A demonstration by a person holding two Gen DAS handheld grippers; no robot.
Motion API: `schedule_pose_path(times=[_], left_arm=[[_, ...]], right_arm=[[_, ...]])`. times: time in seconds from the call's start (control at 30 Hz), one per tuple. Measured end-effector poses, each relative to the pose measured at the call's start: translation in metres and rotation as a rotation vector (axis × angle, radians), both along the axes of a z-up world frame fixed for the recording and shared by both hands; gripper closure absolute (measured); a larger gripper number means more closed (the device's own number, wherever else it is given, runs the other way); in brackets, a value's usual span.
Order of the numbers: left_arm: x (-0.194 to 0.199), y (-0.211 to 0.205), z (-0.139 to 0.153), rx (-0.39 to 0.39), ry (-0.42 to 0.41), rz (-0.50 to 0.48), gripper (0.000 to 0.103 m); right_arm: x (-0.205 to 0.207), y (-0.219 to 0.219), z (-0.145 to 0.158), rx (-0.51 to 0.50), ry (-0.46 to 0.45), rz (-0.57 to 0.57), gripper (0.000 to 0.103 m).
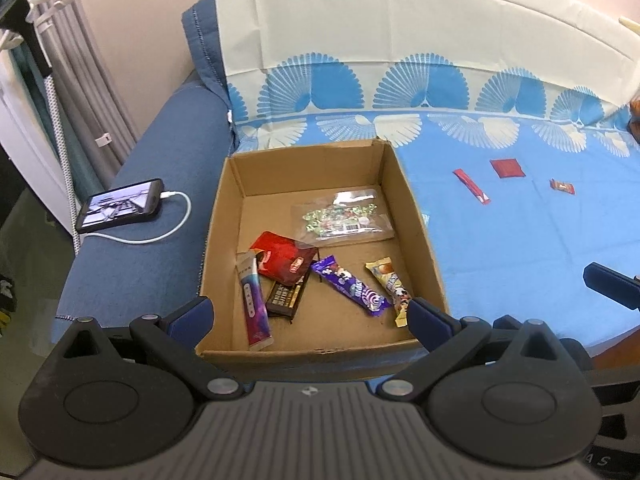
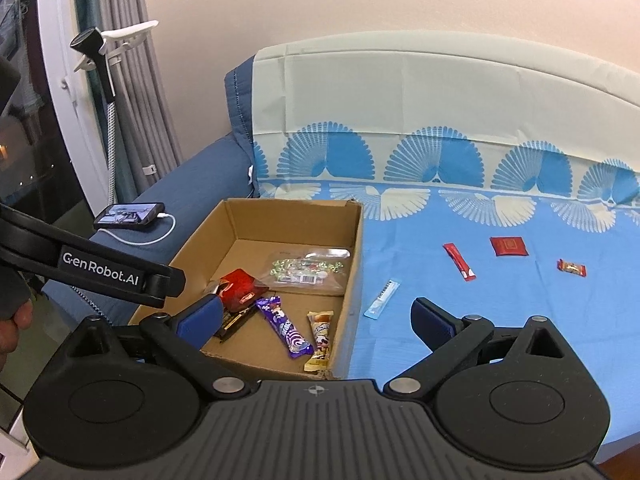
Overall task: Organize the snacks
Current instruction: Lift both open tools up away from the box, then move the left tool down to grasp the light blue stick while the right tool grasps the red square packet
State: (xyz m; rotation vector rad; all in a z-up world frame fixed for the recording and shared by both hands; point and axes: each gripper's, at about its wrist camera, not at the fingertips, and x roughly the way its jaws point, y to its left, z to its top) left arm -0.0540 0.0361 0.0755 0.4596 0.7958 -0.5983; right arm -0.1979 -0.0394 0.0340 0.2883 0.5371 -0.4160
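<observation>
An open cardboard box (image 1: 416, 220) (image 2: 356, 240) sits on the blue bedspread. Inside lie a clear candy bag (image 1: 344, 220) (image 2: 308, 270), a red pouch (image 1: 286, 258) (image 2: 238, 292), a dark chocolate bar (image 1: 286, 298), a pink-purple stick (image 1: 254, 302), a purple bar (image 1: 352, 286) (image 2: 284, 330) and a yellow bar (image 1: 390, 282) (image 2: 320, 340). Loose on the bed right of the box are a red stick (image 1: 472, 186) (image 2: 459, 261), a red square packet (image 1: 507, 168) (image 2: 509, 246), a small red candy (image 1: 562, 187) (image 2: 572, 267) and a light-blue stick (image 2: 382, 298). My left gripper (image 1: 310, 316) hovers open over the box's near edge. My right gripper (image 2: 316, 316) is open, empty, above the box's right front corner.
A phone (image 1: 120, 206) (image 2: 132, 216) on a white charging cable rests on the dark blue arm left of the box. Curtains and a white clamp stand (image 2: 116, 40) are at the far left. A hand (image 2: 14, 328) holds the left gripper's handle. A wall rises behind the bed.
</observation>
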Motion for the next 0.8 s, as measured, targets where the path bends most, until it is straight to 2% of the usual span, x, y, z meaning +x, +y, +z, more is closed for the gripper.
schedule_pose_path(times=[0.33, 0.57, 0.67, 0.8], left_arm=[[-0.002, -0.058, -0.007, 0.036, 0.057, -0.062, 0.0], [-0.004, -0.126, -0.017, 0.076, 0.074, -0.137, 0.0], [0.001, -0.159, -0.026, 0.1, 0.107, -0.152, 0.0], [0.005, -0.201, -0.041, 0.136, 0.11, -0.174, 0.0]], right_arm=[[-0.018, -0.047, -0.014, 0.048, -0.001, -0.094, 0.003], [-0.043, -0.096, -0.03, 0.075, 0.012, -0.224, 0.003], [-0.057, -0.119, -0.038, 0.086, 0.013, -0.29, 0.002], [-0.073, -0.15, -0.052, 0.107, 0.025, -0.37, 0.002]])
